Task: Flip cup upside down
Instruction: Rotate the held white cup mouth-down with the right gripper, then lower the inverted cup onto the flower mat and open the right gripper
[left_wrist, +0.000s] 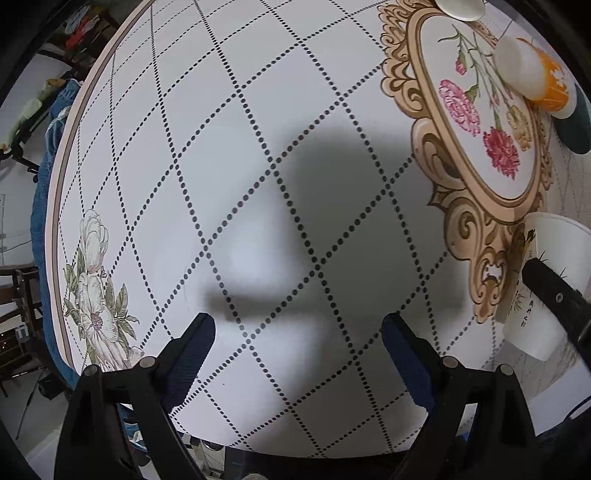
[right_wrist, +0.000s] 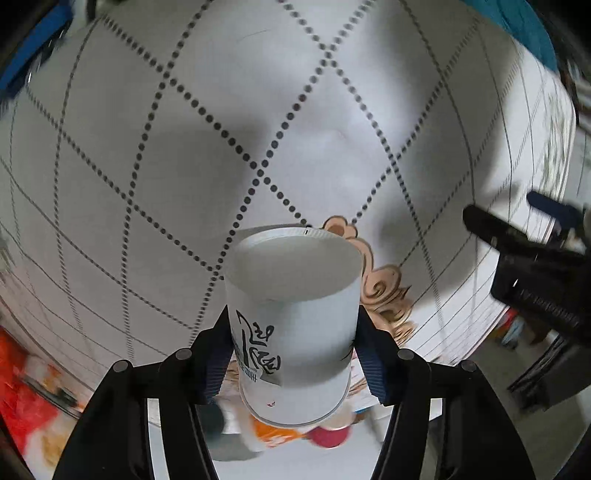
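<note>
Now my right gripper (right_wrist: 291, 354) is clamped on the white paper cup (right_wrist: 291, 317), one finger on each side of its wall. I hold the cup above the bench (right_wrist: 184, 147), and its closed bottom faces away from the camera. I judge the turn is partly done; setting it down on its rim is left. My left gripper (left_wrist: 299, 332) waits beside the cup, jaws apart, empty.
</note>
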